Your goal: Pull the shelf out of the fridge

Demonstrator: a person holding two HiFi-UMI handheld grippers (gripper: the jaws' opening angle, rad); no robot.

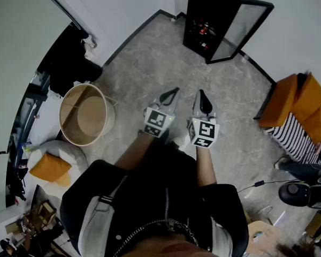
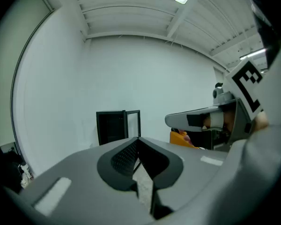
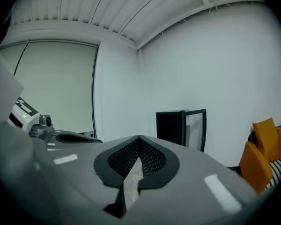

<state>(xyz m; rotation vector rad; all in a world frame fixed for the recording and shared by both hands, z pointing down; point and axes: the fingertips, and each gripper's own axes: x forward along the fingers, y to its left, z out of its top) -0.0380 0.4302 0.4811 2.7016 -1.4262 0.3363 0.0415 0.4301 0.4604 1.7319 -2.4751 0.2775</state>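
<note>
cannot resolve the shelf inside the fridge (image 1: 206, 15): dark interior, only small red shapes (image 1: 203, 32) visible low down. cut off at the right edge of the head view: an orange chair (image 1: 299, 103) and striped fabric (image 1: 297, 138). hidden below the person's dark jacket (image 1: 160, 197): the nearest part of the floor.

grey marbled floor (image 1: 166, 52), plain white walls, ribbed white ceiling (image 3: 107, 13). at left, near the person, a round tub (image 1: 87, 114) with a wood-coloured inside; beyond it, a black garment (image 1: 69, 60) by the left wall.

small black fridge, upright against the far wall, glass door (image 1: 245, 28) swung open to its right. well apart from both grippers, far ahead of them.

left gripper (image 1: 174, 91): clenched, tips together, nothing between. right gripper (image 1: 202, 94): clenched likewise, empty. held just beside each other, pointed toward the fridge.
</note>
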